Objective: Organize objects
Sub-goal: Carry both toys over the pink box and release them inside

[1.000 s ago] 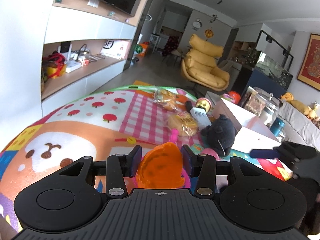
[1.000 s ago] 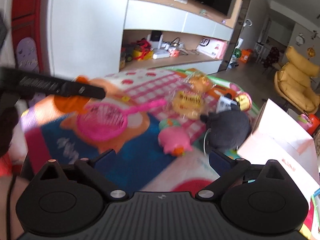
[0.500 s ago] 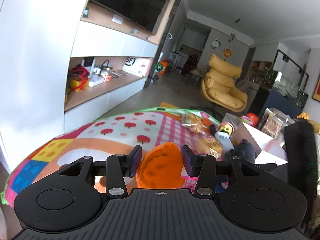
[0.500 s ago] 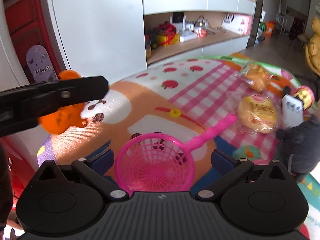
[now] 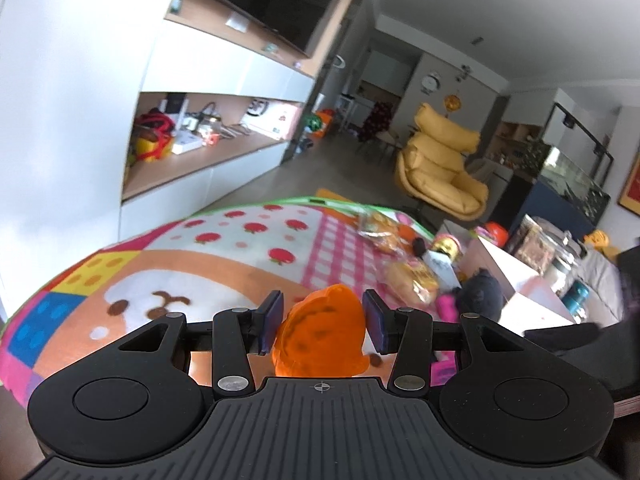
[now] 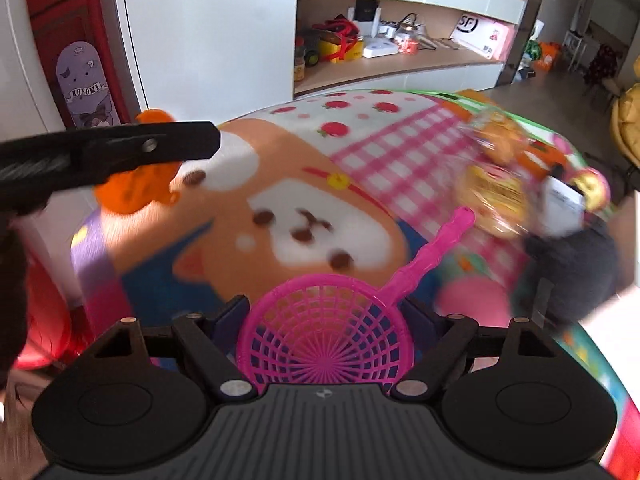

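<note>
The pink net scoop [image 6: 326, 338] lies on the play mat [image 6: 280, 184] at the bottom centre of the right wrist view, its round mesh head between the fingers of the right gripper [image 6: 326, 318] and its handle running up and right toward a wrapped bun [image 6: 490, 196]. The right gripper's jaws are closing around the head; whether the pads touch its rim cannot be told.

In the left wrist view the left gripper [image 5: 322, 322] holds an orange toy [image 5: 320, 334] at lower centre, the pads part-way open with the toy gripped between them. The same toy shows at the left edge of the right wrist view, half hidden behind a black finger.

Readable writing: "KUROMI" on a small skateboard deck [image 6: 82, 84] at upper left, and "SF" on a white-and-pink box [image 6: 482, 34] on the shelf [image 6: 400, 68] at upper right.

The right side of the right wrist view is blurred: a black plush [image 6: 568, 276], a pink round toy [image 6: 474, 302] and a second wrapped bun [image 6: 496, 140] are only roughly legible. A white box [image 5: 516, 276] at right in the left wrist view is cut off by a dark shape.
</note>
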A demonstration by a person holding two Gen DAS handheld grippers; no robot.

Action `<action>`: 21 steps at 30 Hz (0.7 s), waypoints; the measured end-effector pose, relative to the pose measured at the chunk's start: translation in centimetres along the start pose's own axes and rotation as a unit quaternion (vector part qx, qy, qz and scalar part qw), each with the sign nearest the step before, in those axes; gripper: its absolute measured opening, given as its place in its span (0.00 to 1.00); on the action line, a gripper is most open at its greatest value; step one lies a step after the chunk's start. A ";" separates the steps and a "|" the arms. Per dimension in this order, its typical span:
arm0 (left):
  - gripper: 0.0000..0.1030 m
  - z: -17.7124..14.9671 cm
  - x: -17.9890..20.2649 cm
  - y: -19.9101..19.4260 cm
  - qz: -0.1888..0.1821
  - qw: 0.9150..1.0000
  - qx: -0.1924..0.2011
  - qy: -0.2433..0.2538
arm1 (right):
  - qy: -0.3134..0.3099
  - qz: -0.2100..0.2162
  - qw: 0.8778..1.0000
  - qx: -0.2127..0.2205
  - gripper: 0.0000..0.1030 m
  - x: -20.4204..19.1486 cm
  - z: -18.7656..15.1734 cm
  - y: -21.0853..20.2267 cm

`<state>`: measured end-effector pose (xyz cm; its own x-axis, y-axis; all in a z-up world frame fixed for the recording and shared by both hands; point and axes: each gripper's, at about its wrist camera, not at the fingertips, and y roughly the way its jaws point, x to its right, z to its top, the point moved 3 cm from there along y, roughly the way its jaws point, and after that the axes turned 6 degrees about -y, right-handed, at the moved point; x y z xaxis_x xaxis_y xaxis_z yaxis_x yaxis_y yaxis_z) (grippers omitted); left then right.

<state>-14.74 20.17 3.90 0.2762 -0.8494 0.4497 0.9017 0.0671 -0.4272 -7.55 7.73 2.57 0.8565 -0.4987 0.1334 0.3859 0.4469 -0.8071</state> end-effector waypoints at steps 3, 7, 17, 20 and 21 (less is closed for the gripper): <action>0.47 -0.7 2.0 0.7 -0.016 0.999 -0.019 0.021 | 0.015 -0.024 0.999 0.021 0.80 1.7 -2.2 -3.2; 0.47 -1.6 6.0 1.9 -0.045 0.996 -0.053 0.059 | 0.046 -0.074 0.995 0.052 0.80 4.4 -5.8 -7.3; 0.47 1.9 21.9 10.7 -0.130 0.980 -0.078 0.131 | 0.105 -0.167 0.969 0.149 0.81 10.4 -12.2 -13.6; 0.47 2.2 26.5 16.1 -0.151 0.979 -0.070 0.117 | 0.123 -0.179 0.964 0.156 0.80 11.9 -13.2 -13.4; 0.47 1.5 28.2 18.3 -0.146 0.976 -0.070 0.144 | 0.128 -0.184 0.962 0.156 0.80 12.5 -13.5 -13.3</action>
<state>10.04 -1.75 9.98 -0.1093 -0.9346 0.3385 0.8680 -0.2557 -0.4256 -6.67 -14.50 7.22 0.5454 -0.8146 0.1974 0.7648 0.3872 -0.5149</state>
